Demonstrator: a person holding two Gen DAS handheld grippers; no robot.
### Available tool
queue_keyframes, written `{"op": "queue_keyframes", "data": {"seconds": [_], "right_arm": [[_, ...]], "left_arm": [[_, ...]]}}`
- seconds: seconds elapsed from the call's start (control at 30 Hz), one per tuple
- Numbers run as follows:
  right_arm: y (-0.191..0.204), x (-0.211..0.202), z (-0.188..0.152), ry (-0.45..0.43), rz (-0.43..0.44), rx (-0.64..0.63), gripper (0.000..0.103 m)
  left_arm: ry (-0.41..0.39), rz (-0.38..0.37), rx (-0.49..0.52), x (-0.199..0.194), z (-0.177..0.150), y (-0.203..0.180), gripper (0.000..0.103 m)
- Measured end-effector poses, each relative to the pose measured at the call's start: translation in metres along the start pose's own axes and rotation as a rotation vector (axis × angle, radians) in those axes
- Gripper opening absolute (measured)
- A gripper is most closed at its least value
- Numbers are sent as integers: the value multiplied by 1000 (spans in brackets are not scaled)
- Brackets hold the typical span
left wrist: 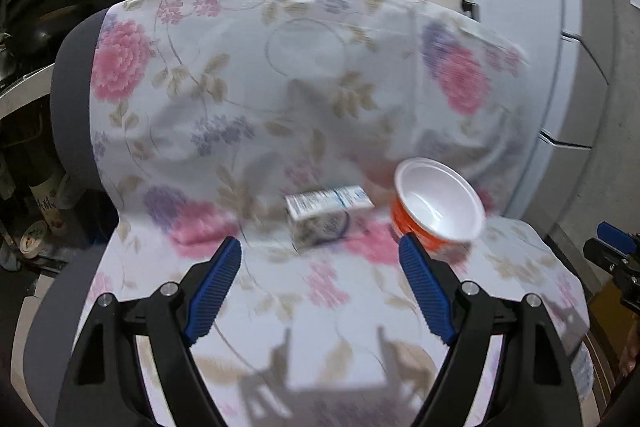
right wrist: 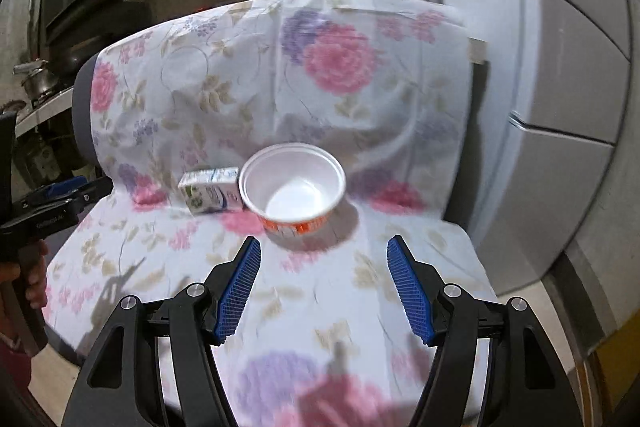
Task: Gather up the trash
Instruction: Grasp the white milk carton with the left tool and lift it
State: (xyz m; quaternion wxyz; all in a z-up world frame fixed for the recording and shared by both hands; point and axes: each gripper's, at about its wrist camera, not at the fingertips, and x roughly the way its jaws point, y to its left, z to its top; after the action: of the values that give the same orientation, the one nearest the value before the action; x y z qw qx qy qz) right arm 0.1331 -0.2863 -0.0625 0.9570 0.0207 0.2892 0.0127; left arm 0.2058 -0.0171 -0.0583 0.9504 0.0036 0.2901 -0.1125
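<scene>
Both hand-held grippers, left (left wrist: 320,267) and right (right wrist: 320,267), gaped empty. Bowl (right wrist: 294,183) looked light, crushable; best pinched at rim. Carton (left wrist: 326,217) squashy, taken across sides.

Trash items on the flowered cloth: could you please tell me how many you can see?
2. A small carton lies on the flowered cloth, and an empty orange-sided bowl stands close beside it, on the refrigerator's side. Folds in the cloth might hide more.

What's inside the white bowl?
Nothing. The bowl looks empty: only its clean white inside shows, right down to the bottom. It sits on the flowery cloth beside a small carton. What the cloth covers stays hidden.
</scene>
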Motion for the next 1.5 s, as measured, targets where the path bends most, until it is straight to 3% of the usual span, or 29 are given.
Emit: {"op": "queue_keyframes", "data": {"seconds": [0.1, 0.23, 0.5, 0.7, 0.77, 0.83, 0.9, 0.93, 0.97, 1.03, 1.23, 1.37, 1.5], "right_arm": [[2, 19, 10, 0, 24, 29, 67], [7, 36, 15, 1, 34, 40, 67], [0, 59, 10, 39, 17, 51, 67], [-10, 62, 4, 49, 3, 66, 67], [-12, 62, 3, 50, 2, 75, 67], [-13, 63, 0, 55, 0, 80, 67], [-13, 64, -2, 60, 2, 82, 67], [-13, 64, -2, 62, 3, 82, 67], [-12, 65, -3, 63, 4, 82, 67], [-12, 65, -4, 64, 10, 83, 67], [-11, 68, -2, 65, 7, 74, 67], [-14, 73, -2, 68, -4, 76, 67], [-18, 79, -4, 81, -10, 88, 67]], "left_arm": [[35, 1, 5, 34, 12, 9, 79], [92, 15, -4, 85, 17, 17, 55], [214, -107, -138, 154, 5, 35, 58], [196, -223, -53, 154, -2, 15, 56], [193, -331, 3, 143, -4, 2, 45], [188, -378, 46, 133, -6, -6, 41], [181, -331, 82, 127, -8, -10, 42], [176, -284, 85, 127, -9, -10, 51], [168, -239, 84, 128, -8, -8, 68], [148, -169, 74, 131, -7, -2, 80], [181, -122, 65, 167, 1, 9, 82], [213, -172, 30, 187, 8, 12, 82], [262, -150, 18, 205, 13, 15, 82]]}}
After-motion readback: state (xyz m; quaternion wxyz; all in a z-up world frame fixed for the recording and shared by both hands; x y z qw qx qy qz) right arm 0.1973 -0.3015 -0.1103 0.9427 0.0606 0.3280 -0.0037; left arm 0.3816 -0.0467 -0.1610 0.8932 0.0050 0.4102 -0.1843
